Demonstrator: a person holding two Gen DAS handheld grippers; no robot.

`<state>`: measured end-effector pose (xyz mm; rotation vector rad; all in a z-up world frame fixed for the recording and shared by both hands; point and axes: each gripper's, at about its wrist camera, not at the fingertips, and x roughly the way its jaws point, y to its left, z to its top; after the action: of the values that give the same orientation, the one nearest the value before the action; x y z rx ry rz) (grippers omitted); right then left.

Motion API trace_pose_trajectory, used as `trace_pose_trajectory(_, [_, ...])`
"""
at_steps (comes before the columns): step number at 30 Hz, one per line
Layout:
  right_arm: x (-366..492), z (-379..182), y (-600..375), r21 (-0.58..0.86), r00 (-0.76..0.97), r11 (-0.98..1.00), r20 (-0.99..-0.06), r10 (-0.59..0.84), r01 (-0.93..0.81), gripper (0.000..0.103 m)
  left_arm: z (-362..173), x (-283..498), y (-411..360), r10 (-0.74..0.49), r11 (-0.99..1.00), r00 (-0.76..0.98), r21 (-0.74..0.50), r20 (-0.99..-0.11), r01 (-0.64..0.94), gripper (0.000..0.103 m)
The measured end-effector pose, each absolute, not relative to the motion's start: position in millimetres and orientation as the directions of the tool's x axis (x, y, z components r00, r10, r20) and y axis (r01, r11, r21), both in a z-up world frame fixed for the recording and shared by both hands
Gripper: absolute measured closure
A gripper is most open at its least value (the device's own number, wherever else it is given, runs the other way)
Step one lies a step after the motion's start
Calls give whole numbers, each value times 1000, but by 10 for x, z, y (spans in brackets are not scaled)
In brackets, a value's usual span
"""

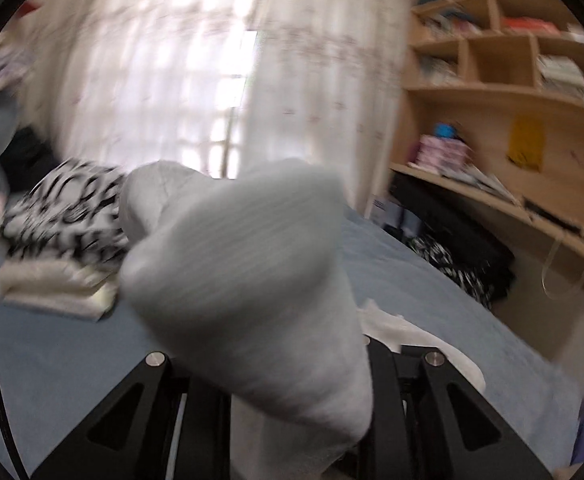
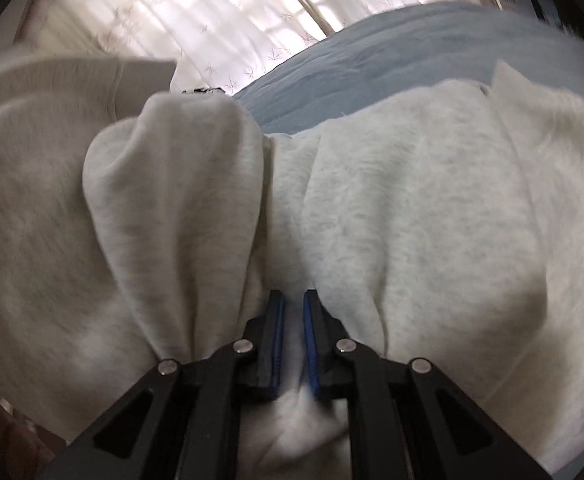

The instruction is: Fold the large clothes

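Your right gripper [image 2: 294,320] pinches a bunched fold of the pale grey sweatshirt [image 2: 392,216] between its blue pads [image 2: 311,344], which stand nearly together. From the pinch the cloth fans out toward 10 and 2 o'clock, lying over the blue bed [image 2: 372,52] at 12. In your left wrist view a ribbed end of the sweatshirt [image 1: 244,264] rises out of your left gripper [image 1: 292,380], its long axis running toward 11 o'clock; the cloth hides the fingertips, so you cannot tell how they stand. A folded stack [image 1: 60,240] sits at 9 o'clock.
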<state>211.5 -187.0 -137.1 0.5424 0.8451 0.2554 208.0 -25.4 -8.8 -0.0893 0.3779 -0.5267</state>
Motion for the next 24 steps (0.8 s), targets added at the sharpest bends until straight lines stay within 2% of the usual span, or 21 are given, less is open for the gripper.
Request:
trace_pose_trajectory(8, [1673,-1136,-2671,699,571,713,-611,548,64,93,20,1877,-1112,-597,778,711,-50,-373,627,85])
trace_pose_trajectory(10, [1456,-1028,-2994,665,610,737,-635,474,119,93,-38,1885,-1391,-607,752,677,-25,-415,659,85])
trace_pose_trajectory(13, [1057,-882,-3597,593,686,765,-667,292,251,93,-173,1864,-1778,-610,722,635,-2,-474,692,85])
trace_pose_trajectory(18, [644,-762,-4296,584,748,690,-657,93,428,93,-643,1813,-2506,-587,639,556,84,-589,764,85])
trace_pose_trajectory(22, [515,-734,-4528,556,747,677,-665,14,483,93,-1262,1808,-3013,-501,569,522,192,-690,800,85])
trace_pose_trajectory(24, [520,-753,-4526,544,738,683,-675,11,487,93,-1432,1721,-3165,-462,544,561,280,-687,791,85])
